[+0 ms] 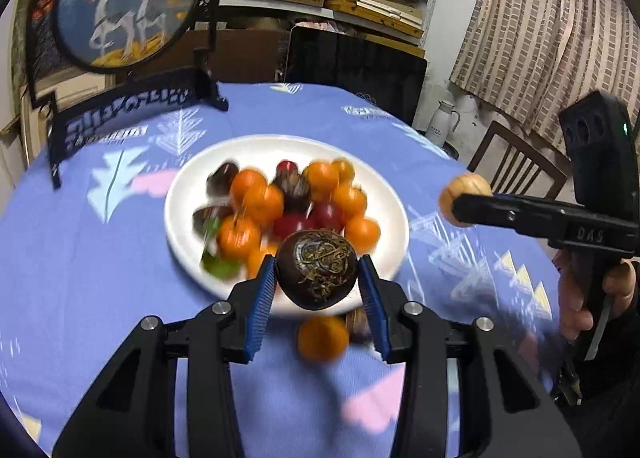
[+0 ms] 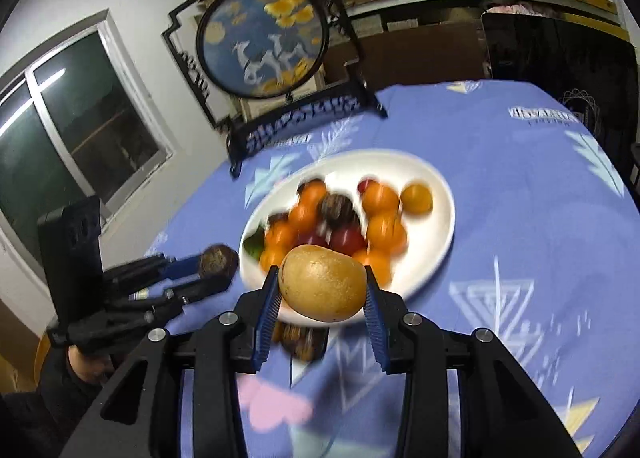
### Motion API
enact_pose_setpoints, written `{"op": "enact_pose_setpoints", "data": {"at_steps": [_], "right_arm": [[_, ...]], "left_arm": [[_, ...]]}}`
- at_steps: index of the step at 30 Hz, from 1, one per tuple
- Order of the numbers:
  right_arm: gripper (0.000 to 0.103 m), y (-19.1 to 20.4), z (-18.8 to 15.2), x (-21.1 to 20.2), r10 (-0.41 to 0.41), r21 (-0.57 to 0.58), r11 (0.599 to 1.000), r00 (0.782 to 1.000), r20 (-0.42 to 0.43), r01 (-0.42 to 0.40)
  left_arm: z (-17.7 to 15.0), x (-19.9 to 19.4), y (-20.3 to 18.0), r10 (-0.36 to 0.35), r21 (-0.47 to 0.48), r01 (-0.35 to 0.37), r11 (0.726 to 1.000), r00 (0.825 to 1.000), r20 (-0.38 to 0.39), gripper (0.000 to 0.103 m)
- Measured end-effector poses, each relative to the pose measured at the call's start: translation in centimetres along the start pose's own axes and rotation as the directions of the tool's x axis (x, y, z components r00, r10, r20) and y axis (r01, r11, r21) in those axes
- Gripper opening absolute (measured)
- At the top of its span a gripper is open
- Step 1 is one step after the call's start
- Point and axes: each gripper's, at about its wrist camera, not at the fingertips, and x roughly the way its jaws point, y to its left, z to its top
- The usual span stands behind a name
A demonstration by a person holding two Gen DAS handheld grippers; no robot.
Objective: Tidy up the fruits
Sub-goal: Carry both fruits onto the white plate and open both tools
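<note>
Meanwhile, the left gripper (image 1: 318, 272) was clamped on a dark brown fruit (image 1: 317, 270), held above the white plate's (image 1: 180, 209) six o'clock rim. Further right, the right gripper (image 2: 322, 284) was clamped on a tan fruit (image 2: 322, 282), also at six o'clock of the heaped plate. Either round fruit might roll off the pile if dropped onto it, or slip from the ribbed pads. Blur smeared the plated fruit, and an orange (image 1: 323, 338) lay half hidden beneath the left gripper.
</note>
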Motion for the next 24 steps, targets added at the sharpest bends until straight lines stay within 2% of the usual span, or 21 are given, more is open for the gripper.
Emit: {"op": "enact_pose_setpoints", "data": {"at_steps": [4, 9, 12, 15, 18, 21, 24], "right_arm": [[0.04, -0.8, 3.0, 2.3, -0.027, 0.001, 1.0, 1.0, 0.007, 0.027], [0.04, -2.6, 4.8, 6.1, -0.078, 0.022, 0.997, 0.997, -0.018, 0.079], [0.042, -3.4, 5.3, 7.9, -0.105, 0.029, 0.994, 0.994, -0.033, 0.106], [0.049, -4.4, 5.2, 8.4, -0.122, 0.051, 0.991, 0.992, -0.028, 0.123], [0.051, -4.9, 4.4, 7.8, -0.125, 0.068, 0.99, 0.992, -0.02, 0.126], [0.051, -4.9, 3.2, 6.1, -0.114, 0.084, 0.99, 0.993, 0.007, 0.113], [0.057, -5.0, 1.3, 4.1, -0.105, 0.098, 0.99, 0.993, 0.058, 0.099]], "left_arm": [[2.6, 3.2, -1.0, -0.018, 0.029, 0.02, 0.999, 0.999, -0.04, 0.041], [3.4, 6.7, -2.4, -0.042, 0.059, 0.047, 0.997, 0.995, -0.092, 0.041], [3.1, 7.8, -2.9, -0.04, 0.07, 0.048, 0.996, 0.993, -0.109, 0.059], [2.6, 7.9, -2.7, -0.036, 0.066, 0.044, 0.997, 0.993, -0.115, 0.061], [2.0, 6.8, -2.3, -0.028, 0.052, 0.033, 0.998, 0.995, -0.097, 0.066], [0.9, 5.0, -2.1, -0.021, 0.059, 0.026, 0.998, 0.996, -0.089, 0.069], [-0.7, 3.2, -2.5, -0.027, 0.08, 0.034, 0.996, 0.996, -0.082, 0.07]]}}
